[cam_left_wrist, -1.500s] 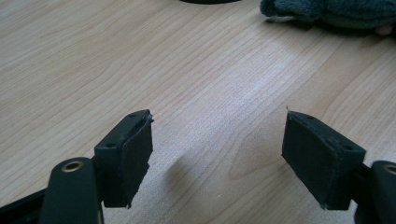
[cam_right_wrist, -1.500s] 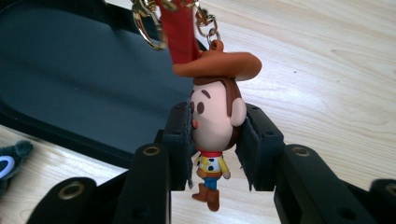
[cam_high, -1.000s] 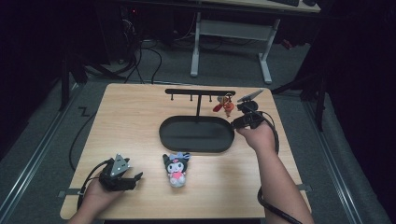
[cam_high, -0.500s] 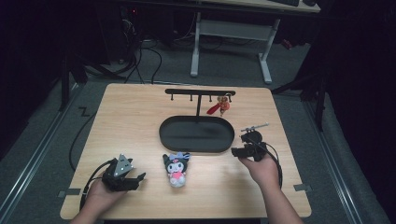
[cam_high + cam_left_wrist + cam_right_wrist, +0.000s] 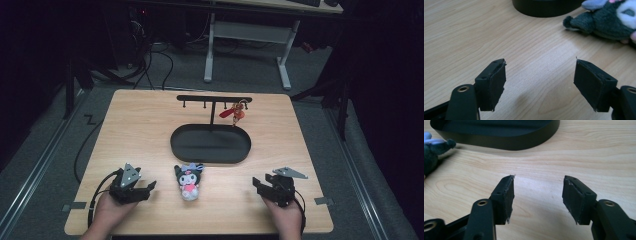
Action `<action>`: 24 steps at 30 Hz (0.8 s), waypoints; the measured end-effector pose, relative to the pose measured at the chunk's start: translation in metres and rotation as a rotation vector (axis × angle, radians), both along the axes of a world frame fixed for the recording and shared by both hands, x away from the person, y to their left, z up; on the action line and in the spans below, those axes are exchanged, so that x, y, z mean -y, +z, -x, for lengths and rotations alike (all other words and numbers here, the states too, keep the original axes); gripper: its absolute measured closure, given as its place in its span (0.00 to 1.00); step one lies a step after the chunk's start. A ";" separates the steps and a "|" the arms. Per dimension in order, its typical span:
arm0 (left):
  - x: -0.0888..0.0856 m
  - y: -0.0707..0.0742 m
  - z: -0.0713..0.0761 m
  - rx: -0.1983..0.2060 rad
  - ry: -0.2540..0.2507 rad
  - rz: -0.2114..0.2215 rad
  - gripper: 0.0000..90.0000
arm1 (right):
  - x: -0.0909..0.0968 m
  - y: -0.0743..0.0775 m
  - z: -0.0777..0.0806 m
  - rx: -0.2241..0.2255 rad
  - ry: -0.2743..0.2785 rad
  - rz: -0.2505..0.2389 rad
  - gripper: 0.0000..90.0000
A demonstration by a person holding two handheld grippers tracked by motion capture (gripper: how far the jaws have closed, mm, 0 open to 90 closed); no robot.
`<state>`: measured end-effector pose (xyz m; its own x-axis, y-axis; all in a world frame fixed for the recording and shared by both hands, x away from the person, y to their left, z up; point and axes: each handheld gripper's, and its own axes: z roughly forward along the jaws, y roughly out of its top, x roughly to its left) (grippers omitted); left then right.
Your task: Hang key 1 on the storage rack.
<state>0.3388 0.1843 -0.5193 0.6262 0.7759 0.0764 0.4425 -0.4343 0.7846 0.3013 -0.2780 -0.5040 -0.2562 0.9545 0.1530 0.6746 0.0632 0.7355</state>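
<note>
A dark plush toy (image 5: 189, 181) with a pink front lies on the wooden table (image 5: 140, 130), just in front of the black oval tray (image 5: 210, 147). On the tray's hook rack (image 5: 214, 98) a red keychain (image 5: 235, 112) hangs near the right end. My left gripper (image 5: 146, 190) rests at the front left, open and empty (image 5: 540, 82); the plush (image 5: 609, 22) lies ahead to its right. My right gripper (image 5: 257, 186) sits at the front right, open (image 5: 537, 197). Its jaws have just been closing a little with nothing between them, and the tray (image 5: 499, 135) lies ahead.
A white-legged desk (image 5: 245, 35) and cables stand on the dark floor beyond the table's far edge. Bare wood lies on both sides of the tray and along the front edge between my hands.
My right hand has come away from the hook rack, down and back to the table's front right. The keychain stays hanging on the rack. My left hand has stayed put.
</note>
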 end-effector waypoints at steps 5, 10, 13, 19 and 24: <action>0.019 0.004 0.000 -0.007 0.029 0.010 0.37 | 0.004 -0.001 0.007 0.017 0.034 -0.033 0.48; 0.032 0.002 0.001 -0.028 0.021 -0.015 0.53 | 0.014 -0.005 0.005 -0.007 0.027 -0.077 0.48; 0.038 0.003 0.002 -0.023 0.005 -0.035 0.69 | 0.018 -0.005 0.007 -0.005 0.022 -0.099 0.48; 0.060 0.002 0.000 -0.039 -0.001 -0.083 0.94 | 0.017 0.001 0.009 0.004 0.028 -0.121 0.48; 0.078 -0.004 -0.009 -0.089 -0.002 -0.091 0.98 | 0.014 -0.004 0.005 -0.010 0.052 -0.115 0.49</action>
